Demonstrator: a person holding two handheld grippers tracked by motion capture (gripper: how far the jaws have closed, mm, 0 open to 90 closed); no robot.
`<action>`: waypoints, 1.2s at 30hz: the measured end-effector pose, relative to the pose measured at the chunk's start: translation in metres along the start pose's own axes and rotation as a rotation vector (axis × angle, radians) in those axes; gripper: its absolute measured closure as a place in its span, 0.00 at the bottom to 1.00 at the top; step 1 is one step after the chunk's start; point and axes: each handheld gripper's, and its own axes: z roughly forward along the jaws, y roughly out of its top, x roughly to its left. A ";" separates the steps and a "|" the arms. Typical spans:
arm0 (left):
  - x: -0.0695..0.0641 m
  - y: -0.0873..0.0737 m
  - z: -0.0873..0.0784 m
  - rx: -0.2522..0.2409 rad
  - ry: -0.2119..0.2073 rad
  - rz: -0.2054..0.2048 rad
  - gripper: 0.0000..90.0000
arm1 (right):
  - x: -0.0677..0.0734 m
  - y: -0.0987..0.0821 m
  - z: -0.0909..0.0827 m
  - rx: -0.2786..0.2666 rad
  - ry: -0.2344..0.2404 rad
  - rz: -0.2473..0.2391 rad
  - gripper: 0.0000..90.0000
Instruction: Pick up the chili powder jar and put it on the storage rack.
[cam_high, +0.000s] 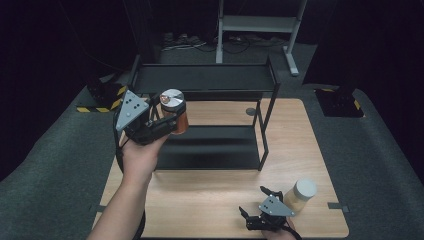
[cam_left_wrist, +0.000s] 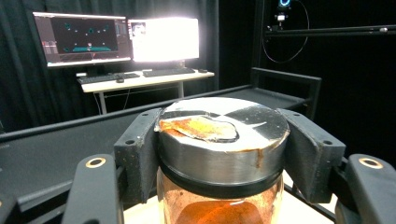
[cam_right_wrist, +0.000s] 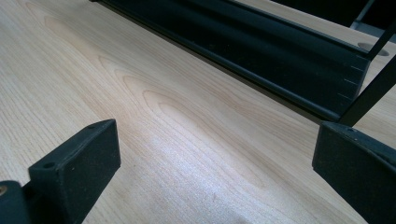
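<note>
left gripper (cam_high: 167, 124) clamped on jar (cam_high: 173, 111) lid, held in air at rack's (cam_high: 200, 80) 9 o'clock, below top shelf. keep jar upright, clear shelf rim before setting down. right gripper (cam_high: 254, 202) jaws apart, nothing held, 6 o'clock.

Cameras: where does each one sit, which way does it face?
High view: above the person's side, looking forward and down on the table; shows a forearm, left gripper, right gripper.
Left gripper view: rides the left gripper, looks along its jaws clamped on the jar toward the shelf rack.
Right gripper view: rides the right gripper, looks low across the table; jaws apart.
Shared: all show the rack.
</note>
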 end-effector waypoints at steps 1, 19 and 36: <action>0.001 0.002 0.001 0.002 0.003 0.001 0.39 | 0.000 0.000 0.000 0.000 0.001 0.001 0.00; 0.009 0.026 0.017 -0.040 0.045 0.004 0.39 | -0.001 -0.001 0.000 -0.003 0.004 0.012 0.00; 0.007 0.044 0.042 -0.039 0.076 0.006 0.39 | -0.004 -0.003 -0.001 -0.014 0.008 0.026 0.00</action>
